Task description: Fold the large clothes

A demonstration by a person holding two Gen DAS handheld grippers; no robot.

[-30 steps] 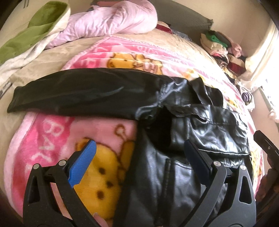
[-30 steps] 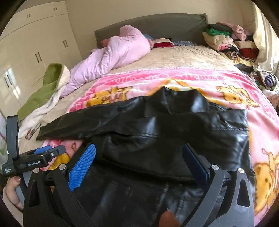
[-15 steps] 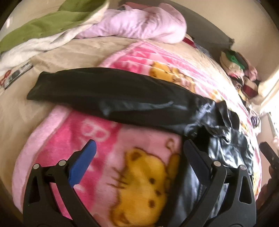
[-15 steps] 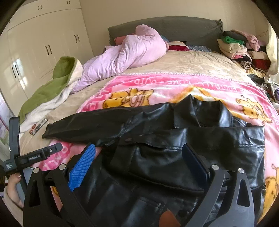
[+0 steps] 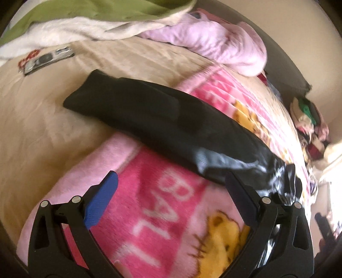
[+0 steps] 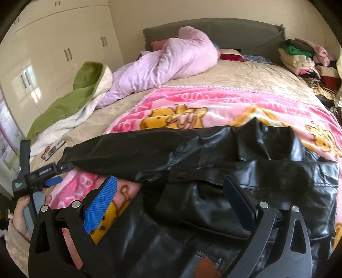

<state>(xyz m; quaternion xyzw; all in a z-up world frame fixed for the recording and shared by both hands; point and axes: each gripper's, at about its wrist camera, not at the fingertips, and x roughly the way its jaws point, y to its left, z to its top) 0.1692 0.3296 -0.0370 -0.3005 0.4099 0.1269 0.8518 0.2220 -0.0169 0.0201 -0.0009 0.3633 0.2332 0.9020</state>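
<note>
Across the left wrist view, a black leather jacket (image 5: 192,136) is seen spread on a pink cartoon blanket (image 5: 162,216) that covers the bed (image 5: 42,132). One sleeve (image 5: 136,111) is laid out straight to the side, its cuff reaching past the blanket onto the beige cover, probably so that it can be folded inward over the body. The left hand-held gripper (image 5: 171,203) is held with its jaws wide apart and nothing between them, just short of the sleeve (the frame is blurred, so contact cannot be judged). A green and white garment (image 5: 85,19) and a pink quilt (image 5: 213,45) are pushed to the far edge, which keeps the working area free.

From the right wrist view, the jacket body (image 6: 245,192) is shown lying flat with its collar (image 6: 269,139) turned toward the headboard (image 6: 213,30). The right hand-held gripper (image 6: 168,203) is likewise spread and empty, hovering above the jacket front. The left hand-held gripper (image 6: 54,174) is visible near the cuff. Folded clothes (image 6: 299,55) are stacked at the far right.
</note>
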